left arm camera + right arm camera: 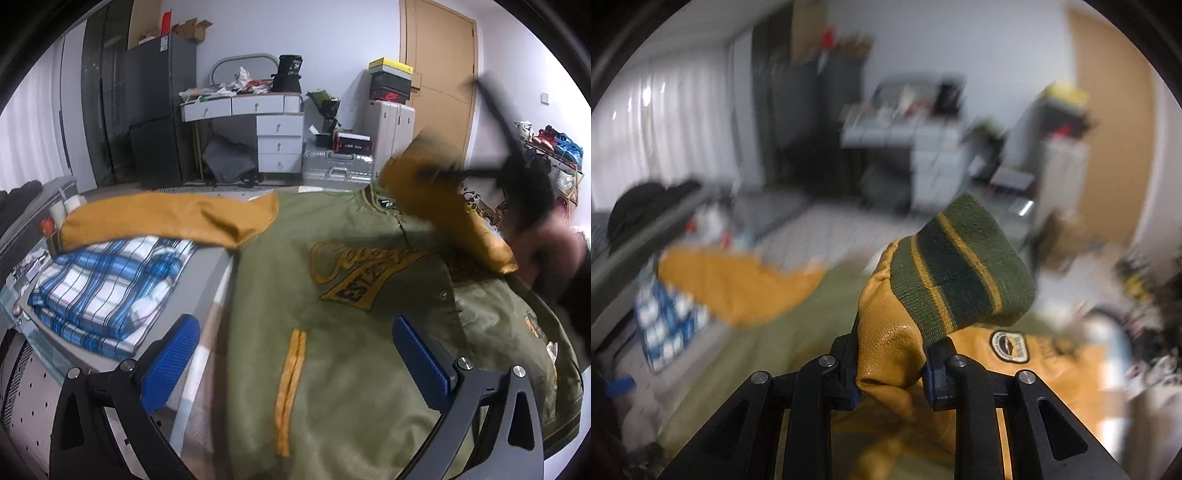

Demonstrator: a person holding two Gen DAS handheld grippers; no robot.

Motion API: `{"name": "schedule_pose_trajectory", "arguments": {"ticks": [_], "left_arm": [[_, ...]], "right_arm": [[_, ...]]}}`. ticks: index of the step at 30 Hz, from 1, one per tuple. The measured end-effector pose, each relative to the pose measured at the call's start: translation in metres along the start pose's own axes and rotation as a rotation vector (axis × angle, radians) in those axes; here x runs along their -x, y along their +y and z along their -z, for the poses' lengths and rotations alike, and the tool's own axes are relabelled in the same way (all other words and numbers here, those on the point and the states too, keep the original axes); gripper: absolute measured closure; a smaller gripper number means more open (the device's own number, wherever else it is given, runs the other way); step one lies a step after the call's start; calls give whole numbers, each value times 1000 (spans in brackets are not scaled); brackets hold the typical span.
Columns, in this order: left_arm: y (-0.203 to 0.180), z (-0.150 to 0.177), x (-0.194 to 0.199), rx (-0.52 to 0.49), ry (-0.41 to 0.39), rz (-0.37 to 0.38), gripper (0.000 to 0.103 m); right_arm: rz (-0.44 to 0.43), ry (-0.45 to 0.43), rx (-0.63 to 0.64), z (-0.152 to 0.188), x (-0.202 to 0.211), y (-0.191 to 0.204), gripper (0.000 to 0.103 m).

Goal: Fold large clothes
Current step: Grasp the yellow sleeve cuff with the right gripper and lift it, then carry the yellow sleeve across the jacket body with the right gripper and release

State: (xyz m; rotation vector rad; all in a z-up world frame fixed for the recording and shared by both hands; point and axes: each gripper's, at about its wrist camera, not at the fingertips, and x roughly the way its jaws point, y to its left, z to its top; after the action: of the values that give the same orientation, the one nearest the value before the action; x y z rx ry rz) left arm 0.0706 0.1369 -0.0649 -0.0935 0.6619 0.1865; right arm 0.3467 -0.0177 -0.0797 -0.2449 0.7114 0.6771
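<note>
Right wrist view: the right gripper is clamped on the mustard leather sleeve just below its striped green cuff, held up above the olive jacket. Left wrist view: the left gripper hangs with its two blue pads wide apart and holding nothing, over the jacket's front, which lies spread on the table. One second sleeve stretches left, touching one folded blue plaid garment.
</note>
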Motion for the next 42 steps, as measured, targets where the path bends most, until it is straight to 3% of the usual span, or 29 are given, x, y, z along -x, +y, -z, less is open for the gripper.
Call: {"name": "schedule_pose_trajectory", "arguments": {"ticks": [2, 4, 7, 9, 11, 14, 15, 19, 23, 25, 26, 29, 30, 33, 36, 38, 40, 42], "left_arm": [[2, 2, -1, 1, 10, -4, 1], [5, 3, -5, 3, 21, -8, 1], [7, 3, -9, 5, 26, -10, 1], [6, 2, -14, 8, 35, -4, 1], [6, 4, -13, 4, 39, 4, 1], [-2, 2, -16, -2, 37, 16, 1], [-4, 1, -17, -7, 36, 20, 1], [-8, 1, -20, -38, 49, 31, 1], [-11, 1, -16, -54, 46, 17, 1], [-15, 2, -13, -62, 44, 5, 1], [-16, 2, -12, -66, 47, -3, 1], [-16, 4, -8, -69, 49, -23, 1], [-16, 5, -7, -68, 50, -30, 1], [-13, 8, -6, -69, 59, -46, 1], [-14, 9, -7, -73, 69, -48, 1], [-13, 9, -7, -75, 67, -49, 1], [-13, 8, -7, -71, 62, -36, 1], [-16, 5, -8, -68, 62, -17, 1]], "right_arm": [[-22, 124, 47, 30, -50, 29, 79], [-22, 194, 91, 60, -72, 36, 72], [10, 180, 169, 71, -68, 59, 63], [-84, 183, 139, 69, -49, 54, 54], [-130, 124, 95, 63, -19, 42, 52], [-149, 48, -31, 56, 14, 4, 26], [-162, 37, -79, 59, 20, -9, 25], [-135, 62, -147, 65, 18, -27, 25], [-188, 74, -254, 52, 7, -35, 25], [-208, 104, -237, 38, -11, -21, 28], [-212, 128, -214, 33, -21, -10, 32], [-193, 289, -172, 32, -78, 26, 72], [-201, 319, -171, 35, -89, 32, 75], [-161, 359, -102, 44, -112, 52, 71], [-219, 341, -151, 44, -97, 40, 71], [-269, 278, -229, 48, -66, 16, 72], [-250, 199, -262, 57, -29, -9, 68], [-174, 150, -284, 73, 6, -38, 65]]}}
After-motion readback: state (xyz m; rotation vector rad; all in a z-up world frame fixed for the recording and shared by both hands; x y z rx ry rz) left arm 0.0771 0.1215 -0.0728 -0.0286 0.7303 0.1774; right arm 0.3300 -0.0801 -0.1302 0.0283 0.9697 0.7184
